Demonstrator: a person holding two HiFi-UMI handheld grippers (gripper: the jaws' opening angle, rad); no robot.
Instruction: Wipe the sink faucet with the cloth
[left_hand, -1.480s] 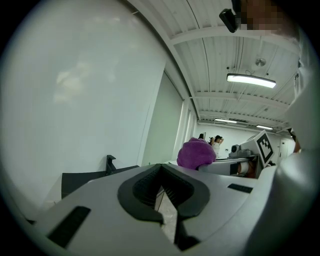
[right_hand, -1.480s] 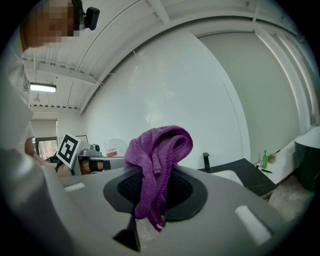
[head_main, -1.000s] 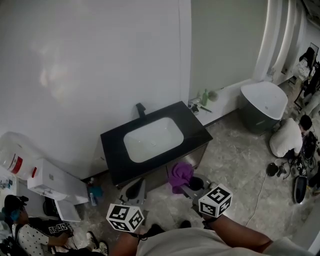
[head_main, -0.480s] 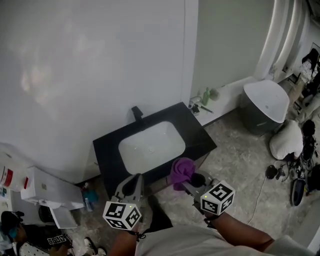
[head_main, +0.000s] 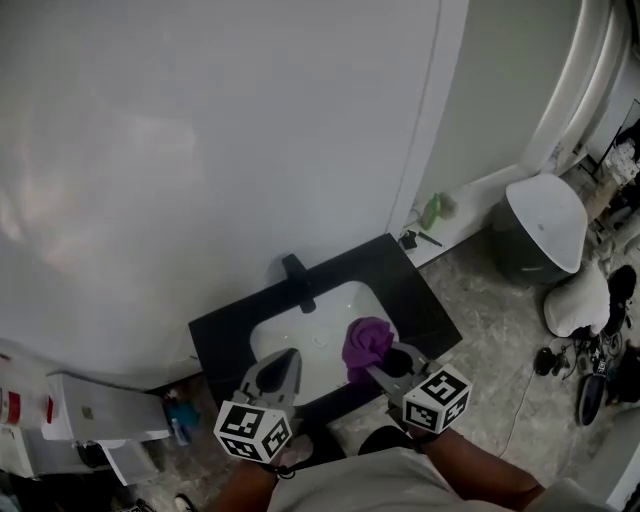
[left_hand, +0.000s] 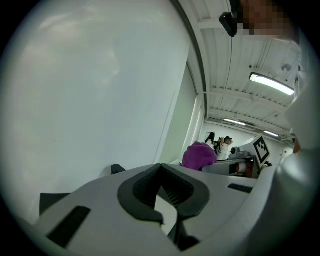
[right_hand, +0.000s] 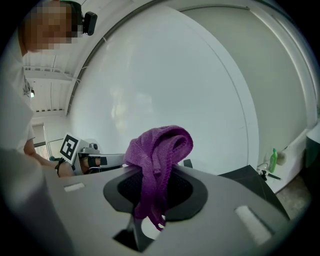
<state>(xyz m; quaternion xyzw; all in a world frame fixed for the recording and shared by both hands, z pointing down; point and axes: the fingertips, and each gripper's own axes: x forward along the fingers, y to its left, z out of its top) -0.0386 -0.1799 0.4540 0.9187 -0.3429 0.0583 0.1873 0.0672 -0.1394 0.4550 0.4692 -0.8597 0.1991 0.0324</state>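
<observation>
Your right gripper (head_main: 383, 362) has its jaws clamped on the purple cloth (head_main: 365, 341). The right gripper view shows how thin that hold is: only a narrow fold is pinched between the pads, with a loose bunch standing above them and a tail hanging below. That is the main risk — press the bunch hard against the faucet (head_main: 298, 281) and drag it, and the fold may slip out and the cloth drop into the sink (head_main: 318, 338).

The cloth hangs over the near right part of the basin, apart from the faucet, which stands at the back edge of the black counter (head_main: 428, 303), close to the wall (head_main: 200, 150). You have to reach across the basin, and the wall just behind leaves little room. Overshoot, and the jaw tips rather than the cloth could knock the spout or the wall. Because the bunch sits on the upper side of the jaws, a flat approach would likely bring bare plastic to the faucet first — tilt so the cloth leads.

Your left gripper (head_main: 279, 371) is closed on nothing, its pads together, hovering at the near left rim of the sink. It sits between you and the faucet's left side, so a wide sweep could bump the two grippers together.
</observation>
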